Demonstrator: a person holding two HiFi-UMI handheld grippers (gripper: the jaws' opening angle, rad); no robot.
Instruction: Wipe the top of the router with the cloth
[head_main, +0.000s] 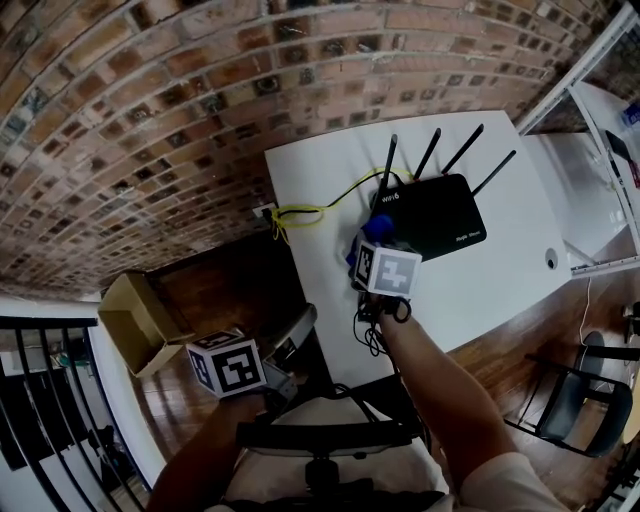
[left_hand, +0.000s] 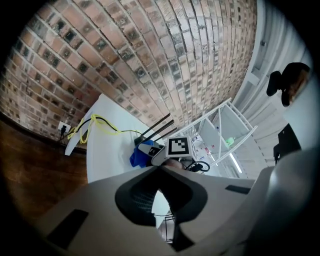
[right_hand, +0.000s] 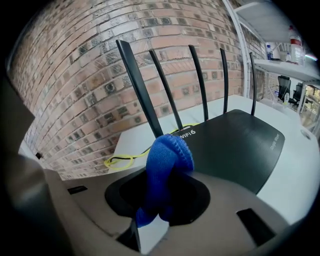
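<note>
Right gripper (right_hand: 161, 192): jaws clenched on the blue cloth (right_hand: 167, 155), which bulges out past the tips in a folded wad. Left gripper (left_hand: 160, 170): jaws closed on nothing, held low and well off the white table (head_main: 480, 290), so the right hand is plainly the nearer one. The black router (right_hand: 235, 142) lies flat on the table, antennas (right_hand: 142, 90) upright along its far edge by the brick wall. From the right gripper, the router's top spreads ahead and to the right, long axis running rightward. The cloth sits at the router's near left corner; contact cannot be confirmed. Judgement: the wipe calls for lowering the wad, then sweeping rightward along that axis, short of the antennas
</note>
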